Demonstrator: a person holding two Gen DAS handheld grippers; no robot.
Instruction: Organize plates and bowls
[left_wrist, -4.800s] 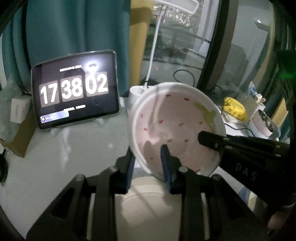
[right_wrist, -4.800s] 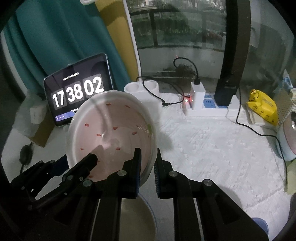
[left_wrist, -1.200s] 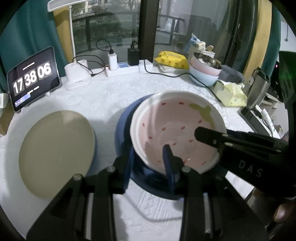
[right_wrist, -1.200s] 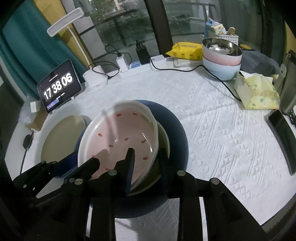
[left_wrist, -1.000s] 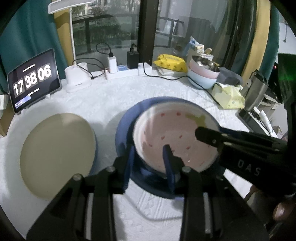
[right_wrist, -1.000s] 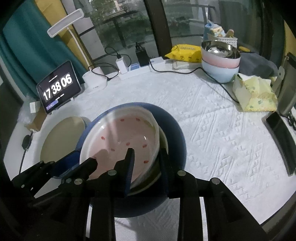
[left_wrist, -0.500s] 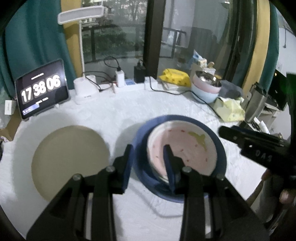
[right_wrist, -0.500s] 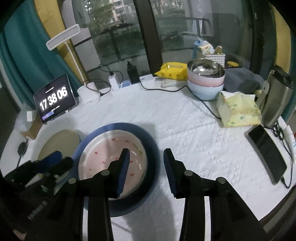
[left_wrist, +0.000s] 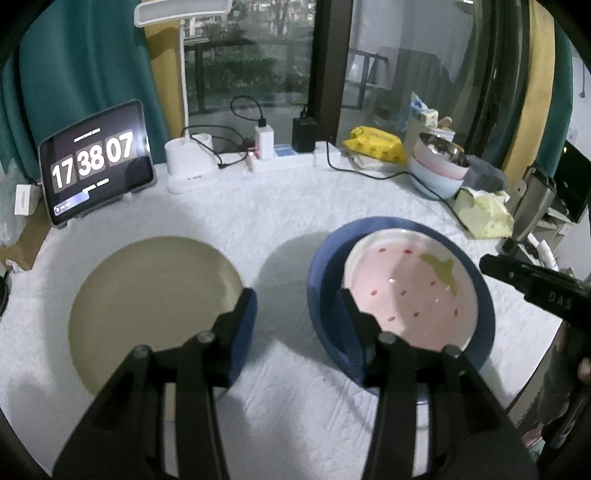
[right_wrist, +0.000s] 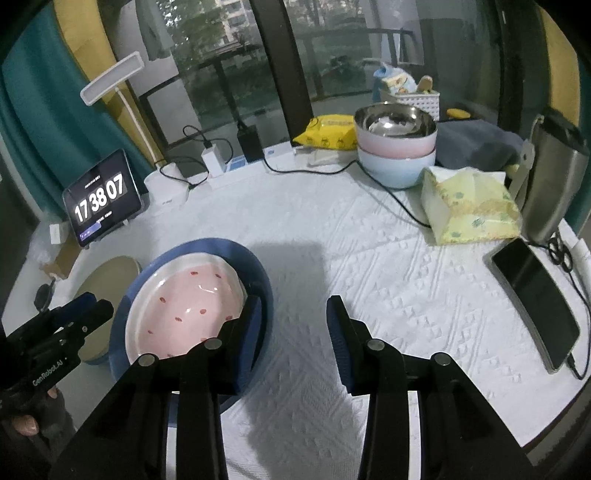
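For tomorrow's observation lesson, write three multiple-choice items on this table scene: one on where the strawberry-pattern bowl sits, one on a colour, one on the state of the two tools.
1. Where is the pink strawberry bowl?
A. Inside the blue bowl
B. On the beige plate
C. Stacked on the steel bowl

2. What colour is the bottom bowl of the far stack?
A. Red
B. Light blue
C. Black

3. What state are the left tool and right tool in?
A. Both open, holding nothing
B. Both shut on the pink bowl
C. Left shut on the beige plate

Answers:
1 A: the blue rim rings the pink bowl in both views.
2 B: a pale blue bowl sits beneath the pink and steel ones.
3 A: each tool's fingers stand wide apart with only tablecloth between them.
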